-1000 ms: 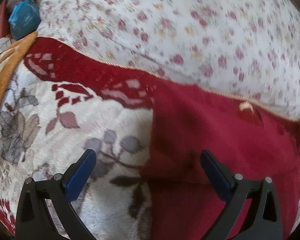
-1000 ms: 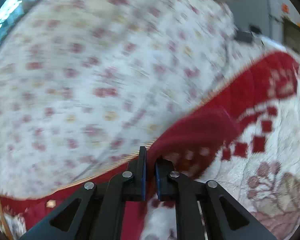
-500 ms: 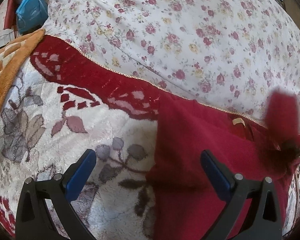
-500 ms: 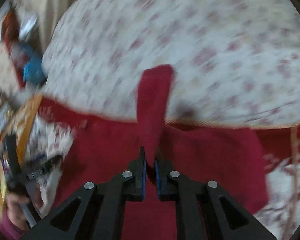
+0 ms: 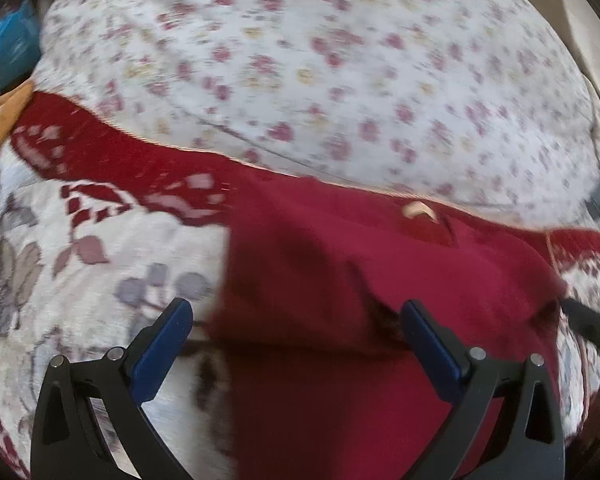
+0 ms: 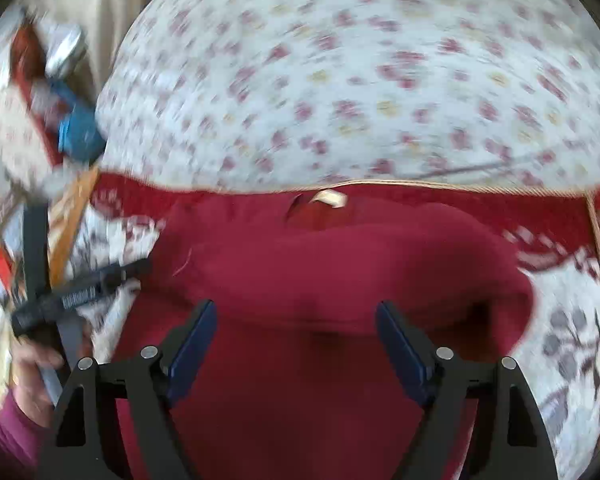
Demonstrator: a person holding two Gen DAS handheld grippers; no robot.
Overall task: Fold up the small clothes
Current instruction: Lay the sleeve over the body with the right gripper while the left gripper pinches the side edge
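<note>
Garment (image 6: 332, 264) red, soft and limp, lying at blanket's (image 5: 100, 280) far edge beside floral sheet (image 5: 340, 60), right gripper (image 6: 296, 340) jaws just sprung open and empty, left gripper (image 5: 296, 344) spread wide too, best pinched at hem.

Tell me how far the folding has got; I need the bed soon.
Done: one side of the red garment lies folded across its body. In hand: nothing; the right gripper has just been opening, nothing between its fingers, and the left gripper is open too. Left: the remaining folds.
</note>
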